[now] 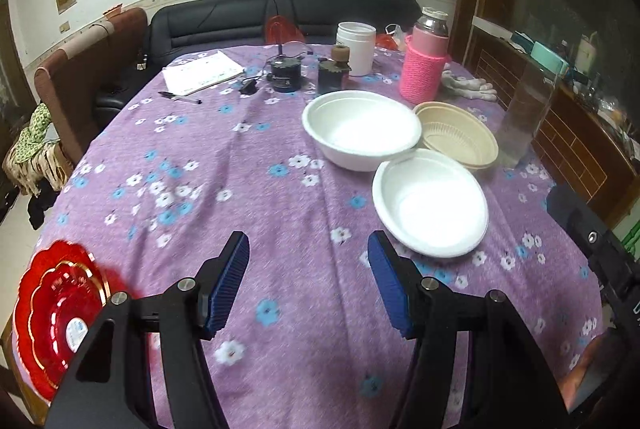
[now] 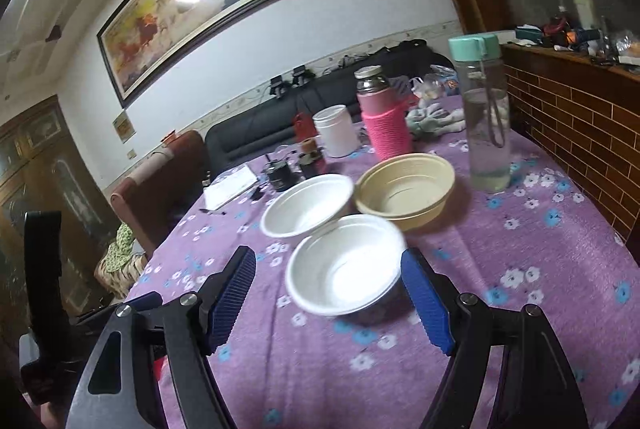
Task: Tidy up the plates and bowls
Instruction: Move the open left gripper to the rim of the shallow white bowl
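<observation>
Two white foam bowls stand on the purple flowered tablecloth: the far white bowl (image 1: 362, 133) (image 2: 308, 205) and the near white bowl (image 1: 430, 209) (image 2: 346, 269). A beige bowl (image 1: 456, 137) (image 2: 404, 185) sits just behind them. Red scalloped plates (image 1: 56, 317) lie stacked at the table's near left edge. My left gripper (image 1: 308, 241) hangs open over bare cloth, between the plates and the bowls. My right gripper (image 2: 328, 255) is open just short of the near white bowl. Its right pad lies close to the rim without touching, and nothing is gripped.
Behind the bowls stand a pink-sleeved bottle (image 1: 424, 69), a white jar (image 1: 356, 47), small black devices (image 1: 286, 71), a notebook (image 1: 204, 71) and a pen (image 1: 180, 97). A tall clear bottle (image 2: 486, 133) stands right of the beige bowl. Gloves (image 1: 468, 87) lie at the back right.
</observation>
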Demonstrator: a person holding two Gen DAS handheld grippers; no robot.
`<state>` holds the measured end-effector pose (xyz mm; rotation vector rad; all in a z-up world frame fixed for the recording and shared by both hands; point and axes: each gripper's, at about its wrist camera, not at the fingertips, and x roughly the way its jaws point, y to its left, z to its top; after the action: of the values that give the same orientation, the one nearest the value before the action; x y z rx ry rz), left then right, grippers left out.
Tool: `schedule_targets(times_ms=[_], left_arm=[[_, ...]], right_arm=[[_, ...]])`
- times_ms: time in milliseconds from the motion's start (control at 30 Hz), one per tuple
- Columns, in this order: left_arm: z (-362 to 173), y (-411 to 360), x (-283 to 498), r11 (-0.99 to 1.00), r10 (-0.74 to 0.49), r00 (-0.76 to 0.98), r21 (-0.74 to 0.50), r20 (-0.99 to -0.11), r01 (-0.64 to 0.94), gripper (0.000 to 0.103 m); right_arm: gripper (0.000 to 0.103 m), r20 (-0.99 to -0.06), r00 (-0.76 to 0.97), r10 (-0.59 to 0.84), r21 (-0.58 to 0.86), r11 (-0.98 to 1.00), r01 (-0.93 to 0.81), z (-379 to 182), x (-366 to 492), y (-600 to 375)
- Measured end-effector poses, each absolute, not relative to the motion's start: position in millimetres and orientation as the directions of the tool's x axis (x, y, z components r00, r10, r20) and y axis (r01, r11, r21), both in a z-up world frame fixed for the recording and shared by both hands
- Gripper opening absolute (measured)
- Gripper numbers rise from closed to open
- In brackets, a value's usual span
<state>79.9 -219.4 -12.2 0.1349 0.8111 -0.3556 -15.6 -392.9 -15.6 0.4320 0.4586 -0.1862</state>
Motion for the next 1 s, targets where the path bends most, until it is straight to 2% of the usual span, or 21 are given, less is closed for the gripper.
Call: schedule_targets(times_ms=[367,500,600,767,1000], left_arm=[[-30.1,-252.0,118.8,0.931,-0.263,0.596,-0.038,-0.759,0.363,0.061],[-27.8,-255.9,140.6,0.932,-0.292,0.591,-0.086,-0.752,0.351,0.061],[-29.5,-257.6,144.1,0.930,-0.277,0.586,-0.059,-0.761,0.363,0.061],[-35.8,-248.6,153.2,0.925,-0.313,0.520,-0.133,-0.794,0.355,0.060],[-58.0,-243.5,153.9,0.945,-0.289,0.473,-0.171,-0.832,0.278,0.060]], right_arm=[[0.077,-0.545,0.838,-0.013,0.471,0.822,0.319,-50.8,23.3,-450.2],[0.078,-0.516,0.857,0.021,0.534,0.790,0.302,-61.3,42.4,-474.8],[0.078,-0.469,0.882,0.054,0.593,0.758,0.269,-74.4,49.3,-488.5],[0.079,-0.466,0.871,0.155,0.688,0.683,0.247,-90.9,51.9,-507.1],[0.079,-0.458,0.850,0.261,0.763,0.607,0.224,-108.6,59.8,-517.9]])
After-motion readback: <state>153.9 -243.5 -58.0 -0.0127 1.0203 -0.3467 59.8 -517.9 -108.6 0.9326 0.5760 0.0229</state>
